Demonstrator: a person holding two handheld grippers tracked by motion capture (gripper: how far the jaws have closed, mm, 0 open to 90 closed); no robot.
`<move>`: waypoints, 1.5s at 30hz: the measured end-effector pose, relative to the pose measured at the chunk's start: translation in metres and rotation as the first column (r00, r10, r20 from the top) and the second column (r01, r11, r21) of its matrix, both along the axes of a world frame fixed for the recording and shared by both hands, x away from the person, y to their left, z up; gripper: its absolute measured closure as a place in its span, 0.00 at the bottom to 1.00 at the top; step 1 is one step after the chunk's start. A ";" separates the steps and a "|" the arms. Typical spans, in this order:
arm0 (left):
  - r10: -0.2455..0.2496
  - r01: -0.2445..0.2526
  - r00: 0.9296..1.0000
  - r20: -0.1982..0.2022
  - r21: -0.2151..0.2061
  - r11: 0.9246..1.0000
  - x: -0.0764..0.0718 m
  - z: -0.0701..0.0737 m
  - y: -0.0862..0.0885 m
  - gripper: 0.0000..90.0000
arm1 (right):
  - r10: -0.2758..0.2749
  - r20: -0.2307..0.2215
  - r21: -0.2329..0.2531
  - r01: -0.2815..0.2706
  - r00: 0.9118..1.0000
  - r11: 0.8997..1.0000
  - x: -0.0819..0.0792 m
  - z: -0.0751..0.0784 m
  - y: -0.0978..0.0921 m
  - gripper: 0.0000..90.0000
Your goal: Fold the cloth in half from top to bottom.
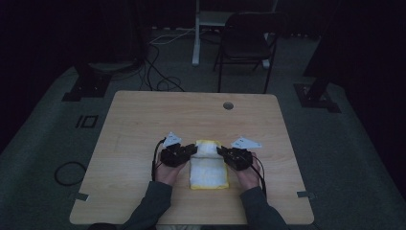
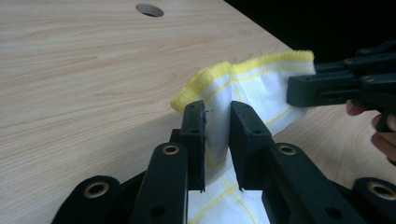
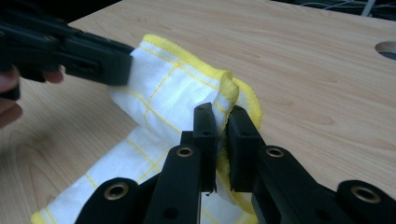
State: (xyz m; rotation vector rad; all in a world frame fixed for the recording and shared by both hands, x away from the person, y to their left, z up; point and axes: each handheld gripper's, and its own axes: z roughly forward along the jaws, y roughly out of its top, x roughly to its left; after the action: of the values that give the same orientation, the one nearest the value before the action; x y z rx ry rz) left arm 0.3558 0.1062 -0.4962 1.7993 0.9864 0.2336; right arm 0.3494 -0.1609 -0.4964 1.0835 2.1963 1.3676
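Here a white cloth (image 1: 208,167) with yellow edging and thin yellow grid lines lies on the near middle of a wooden table (image 1: 139,129), its long side running away from the person; the far end is lifted and bunched, the near part flat on the wood; the left gripper (image 1: 191,150) comes at the raised end from the left, the right gripper (image 1: 223,152) from the right, the two tips close to each other across the fold; in the left gripper view the left gripper (image 2: 217,121) has its jaws nearly closed, a narrow gap between them packed with a pinch of white fabric, the yellow hem curling just above and to the left of the tips; the right gripper (image 2: 327,88) shows farther off there at the right, its jaw against the hem, fingers (image 2: 385,135) behind it; in the right gripper view the right gripper (image 3: 222,122) has its jaws drawn almost together on the folded yellow edge, which stands up between the pads; the left gripper (image 3: 100,63) reaches in from the upper left of that view and meets the cloth (image 3: 159,107) at its other raised corner; a round hole (image 1: 228,105) sits in the table near its far edge, well apart from the cloth; beyond the table a dark chair (image 1: 246,43) stands on the grey floor (image 1: 43,139), with cables (image 1: 158,72) trailing to its left
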 end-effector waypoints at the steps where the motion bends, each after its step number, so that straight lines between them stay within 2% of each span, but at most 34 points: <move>1: 0.003 -0.003 1.000 0.002 -0.004 1.000 -0.001 0.001 0.002 0.85 | 0.000 -0.001 0.000 0.000 1.000 1.000 -0.001 -0.001 0.000 0.94; 6: 0.037 -0.037 0.999 0.019 -0.020 0.999 -0.003 0.004 0.013 0.85 | 0.006 0.004 -0.001 -0.006 1.000 1.000 -0.003 -0.003 -0.001 0.94; 10: 0.063 -0.063 0.998 -0.007 -0.038 0.997 -0.001 0.000 0.022 0.84 | 0.004 0.000 0.006 -0.004 1.000 1.000 -0.005 -0.005 -0.003 0.94; 16: 0.042 -0.043 0.999 -0.022 -0.056 0.998 -0.001 -0.003 0.021 0.77 | 0.009 0.002 0.006 -0.009 1.000 1.000 -0.006 -0.006 -0.003 0.94; 23: 0.034 -0.036 0.999 -0.029 -0.075 0.997 0.000 -0.003 0.019 0.75 | 0.014 0.014 0.008 -0.014 1.000 1.000 -0.009 -0.006 -0.004 0.93; 28: 0.043 -0.045 0.999 -0.033 -0.076 0.996 0.002 -0.001 0.018 0.80 | 0.017 0.018 0.004 -0.017 1.000 1.000 -0.012 -0.007 -0.003 0.93; 34: 0.047 -0.050 0.998 -0.041 -0.074 0.996 0.005 0.003 0.014 0.80 | 0.017 0.022 -0.001 -0.017 1.000 1.000 -0.014 -0.008 -0.003 0.93; 39: 0.063 -0.065 0.997 -0.050 -0.051 0.997 0.018 0.009 0.008 0.77 | 0.024 0.030 -0.013 -0.023 0.999 1.000 -0.016 -0.009 -0.003 0.93; 42: 0.055 -0.058 0.996 -0.066 -0.039 0.998 0.021 0.010 0.005 0.76 | 0.025 0.035 -0.019 -0.025 0.999 1.000 -0.017 -0.009 -0.002 0.93; 45: 0.036 -0.038 0.997 -0.069 -0.032 0.999 0.016 0.010 0.003 0.75 | 0.023 0.036 -0.020 -0.022 0.999 1.000 -0.019 -0.009 -0.003 0.93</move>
State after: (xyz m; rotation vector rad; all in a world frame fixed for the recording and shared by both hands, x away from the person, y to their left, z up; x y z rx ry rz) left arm 0.3720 0.1092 -0.4862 1.7702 1.0665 0.1791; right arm 0.3306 -0.1637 -0.5051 1.0216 2.1978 1.3617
